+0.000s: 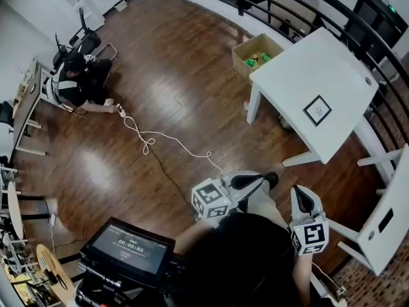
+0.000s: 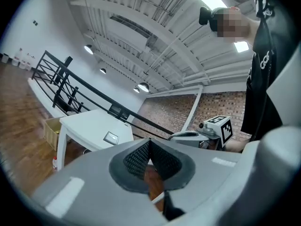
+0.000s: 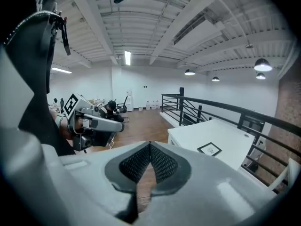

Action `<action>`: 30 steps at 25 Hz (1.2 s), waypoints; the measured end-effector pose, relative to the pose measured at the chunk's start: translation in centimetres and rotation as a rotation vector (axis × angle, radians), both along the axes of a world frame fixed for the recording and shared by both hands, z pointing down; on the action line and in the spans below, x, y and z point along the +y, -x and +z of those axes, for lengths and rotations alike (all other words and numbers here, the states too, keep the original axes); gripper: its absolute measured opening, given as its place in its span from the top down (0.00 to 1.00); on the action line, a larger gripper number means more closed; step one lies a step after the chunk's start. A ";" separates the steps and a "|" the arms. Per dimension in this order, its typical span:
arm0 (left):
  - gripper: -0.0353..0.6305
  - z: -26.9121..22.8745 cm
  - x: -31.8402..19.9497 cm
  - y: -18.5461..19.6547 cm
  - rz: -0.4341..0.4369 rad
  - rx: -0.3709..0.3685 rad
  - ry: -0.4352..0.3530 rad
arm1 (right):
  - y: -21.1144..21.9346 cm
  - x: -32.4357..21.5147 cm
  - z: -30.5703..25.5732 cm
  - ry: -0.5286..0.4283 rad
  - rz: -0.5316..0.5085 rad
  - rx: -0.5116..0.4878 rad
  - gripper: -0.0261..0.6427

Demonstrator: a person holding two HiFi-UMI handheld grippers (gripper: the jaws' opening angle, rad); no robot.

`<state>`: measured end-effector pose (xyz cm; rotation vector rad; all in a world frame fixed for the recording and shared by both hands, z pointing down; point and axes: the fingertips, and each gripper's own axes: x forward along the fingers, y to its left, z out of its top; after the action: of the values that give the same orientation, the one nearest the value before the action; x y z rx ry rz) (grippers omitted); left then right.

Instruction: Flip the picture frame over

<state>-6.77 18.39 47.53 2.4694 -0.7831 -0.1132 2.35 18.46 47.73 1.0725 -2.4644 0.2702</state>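
The picture frame lies flat on the white table, toward the tabletop's near corner. It is ahead of both grippers and well apart from them. The right gripper is nearer than the left gripper. Both have their jaws closed together on nothing. The frame looks roughly square, though it is small in this view.

— Where is the picture frame?
— Lying flat on the white desk, picture side up, toward one end.
— What does it look like?
— Small and square: thin black border, white mount, little dark image at its centre.
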 end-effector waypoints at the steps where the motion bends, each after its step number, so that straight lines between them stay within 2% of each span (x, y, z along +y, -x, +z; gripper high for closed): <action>1: 0.93 0.1 -1.0 -0.3 0.004 -0.006 0.003 | -0.6 -1.0 0.1 0.004 0.006 -0.002 0.97; 10: 0.93 -0.3 -10.1 -3.7 -0.026 -0.066 0.020 | -6.8 -9.5 0.6 0.037 0.045 -0.020 0.97; 23: 0.93 1.6 -16.0 -10.3 0.069 -0.156 0.035 | -13.3 -16.4 3.5 0.075 0.086 -0.059 0.97; 30: 0.94 2.6 -19.6 -10.3 0.056 -0.158 0.051 | -13.7 -20.2 5.2 0.117 0.077 -0.040 0.97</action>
<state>3.49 -1.26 50.11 2.4716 -0.7711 0.1228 16.03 -1.74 52.89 1.1232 -2.4124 0.4577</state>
